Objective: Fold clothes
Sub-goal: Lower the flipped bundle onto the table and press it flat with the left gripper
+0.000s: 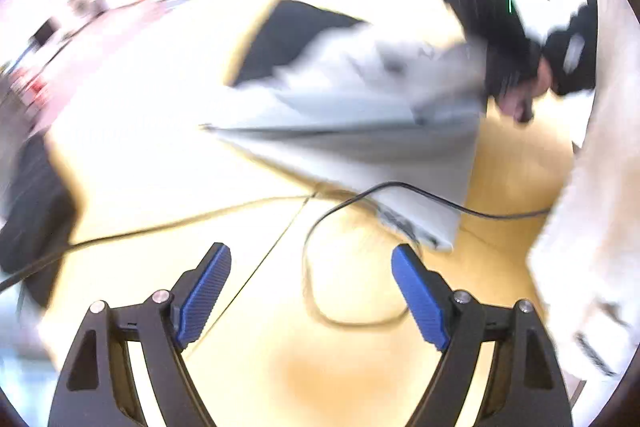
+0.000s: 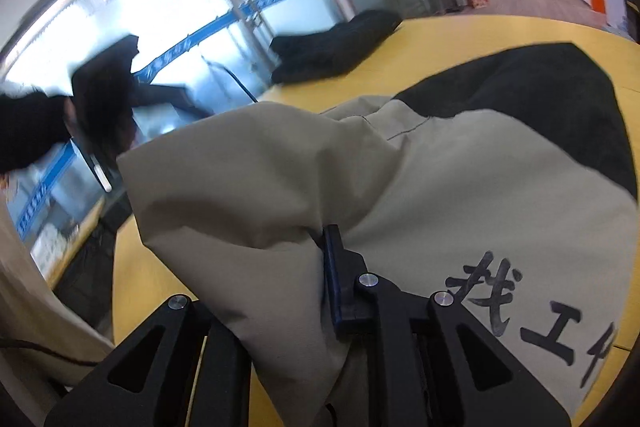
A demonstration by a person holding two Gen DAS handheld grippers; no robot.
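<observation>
A beige and black garment (image 2: 460,163) with black printed characters lies on the yellow table (image 2: 152,283). My right gripper (image 2: 320,267) is shut on a bunched fold of its beige cloth and holds it lifted; only one blue pad (image 2: 331,267) shows. In the left wrist view the same garment (image 1: 360,131) hangs blurred above the table (image 1: 340,367), held up at the far right by the right gripper (image 1: 508,67). My left gripper (image 1: 310,291) is open and empty, low over the table, short of the garment.
A black cable (image 1: 360,199) loops across the table before the left gripper. A folded black garment (image 2: 336,47) lies at the table's far edge. A dark item (image 1: 36,211) sits at the left. Cream cloth (image 1: 592,227) hangs at the right. Glass walls stand behind.
</observation>
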